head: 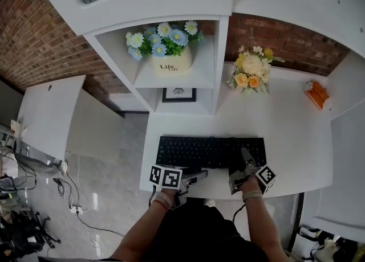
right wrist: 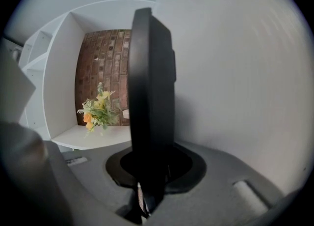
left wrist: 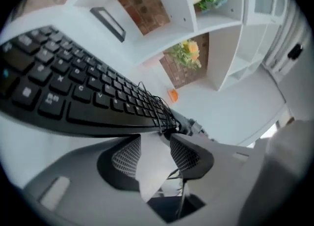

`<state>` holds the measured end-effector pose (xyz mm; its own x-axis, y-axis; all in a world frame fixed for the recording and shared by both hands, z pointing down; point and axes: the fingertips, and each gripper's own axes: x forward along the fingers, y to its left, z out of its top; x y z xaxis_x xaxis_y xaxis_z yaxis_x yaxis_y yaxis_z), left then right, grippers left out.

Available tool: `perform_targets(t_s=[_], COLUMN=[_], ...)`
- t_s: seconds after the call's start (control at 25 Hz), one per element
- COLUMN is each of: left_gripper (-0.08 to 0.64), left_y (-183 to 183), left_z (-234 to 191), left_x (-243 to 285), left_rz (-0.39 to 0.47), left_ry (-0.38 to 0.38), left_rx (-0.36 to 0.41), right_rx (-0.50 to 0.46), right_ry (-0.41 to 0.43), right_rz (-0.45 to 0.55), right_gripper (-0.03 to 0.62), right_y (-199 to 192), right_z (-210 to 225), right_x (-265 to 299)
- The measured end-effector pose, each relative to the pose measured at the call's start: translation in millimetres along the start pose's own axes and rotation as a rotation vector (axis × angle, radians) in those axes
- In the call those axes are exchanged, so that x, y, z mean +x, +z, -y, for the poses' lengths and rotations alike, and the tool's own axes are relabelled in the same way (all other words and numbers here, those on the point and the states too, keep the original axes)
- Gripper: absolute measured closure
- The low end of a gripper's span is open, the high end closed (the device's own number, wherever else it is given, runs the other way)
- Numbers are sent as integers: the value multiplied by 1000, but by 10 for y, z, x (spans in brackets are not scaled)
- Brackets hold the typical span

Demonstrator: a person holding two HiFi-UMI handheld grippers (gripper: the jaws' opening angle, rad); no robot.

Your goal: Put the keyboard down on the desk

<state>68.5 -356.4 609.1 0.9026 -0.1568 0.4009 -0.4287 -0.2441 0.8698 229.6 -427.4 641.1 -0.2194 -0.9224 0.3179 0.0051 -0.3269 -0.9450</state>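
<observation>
The black keyboard [head: 194,150] lies across the white desk [head: 291,135] near its front edge. My right gripper [head: 246,157] is shut on the keyboard's near right edge. In the right gripper view the dark keyboard slab [right wrist: 149,82] runs straight out from between the jaws of the right gripper [right wrist: 147,171]. My left gripper [head: 197,177] hovers at the keyboard's front edge, left of the right one. In the left gripper view the left gripper [left wrist: 154,146] is open, only bare desk shows in its gap, and the keyboard [left wrist: 73,92] sits just beyond the tips.
A yellow-orange bouquet [head: 251,73] and a small orange object [head: 316,94] stand at the desk's back. A shelf unit holds a blue-and-white flower pot [head: 165,47] and a framed picture [head: 178,94]. A thin black cable [left wrist: 152,104] loops over the keys. A white cabinet panel [head: 51,115] stands left.
</observation>
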Motion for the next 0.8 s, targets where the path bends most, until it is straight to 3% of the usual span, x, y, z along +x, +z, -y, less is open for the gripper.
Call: perform_targets(t_s=[0.12, 0.16, 0.2, 0.28, 0.52, 0.8], left_gripper=[476, 550, 561, 563, 561, 563], left_y=[-15, -7, 0, 6, -10, 23], left_z=[-145, -174, -185, -187, -216, -190], left_x=[17, 20, 23, 26, 41, 34], left_rz=[-27, -18, -6, 14, 35, 69], left_ry=[153, 174, 181, 181, 194, 171], left_rx=[128, 130, 118, 95, 57, 21], right_rx=[8, 10, 7, -20, -95, -322], right_ry=[5, 18, 32, 46, 92, 70], right_rz=[-5, -10, -17, -40, -144, -331], right_gripper=[526, 526, 518, 512, 370, 334], right_y=[1, 19, 42, 44, -60, -233], right_z=[8, 30, 54, 24, -164, -169], right_x=[7, 18, 29, 27, -64, -294])
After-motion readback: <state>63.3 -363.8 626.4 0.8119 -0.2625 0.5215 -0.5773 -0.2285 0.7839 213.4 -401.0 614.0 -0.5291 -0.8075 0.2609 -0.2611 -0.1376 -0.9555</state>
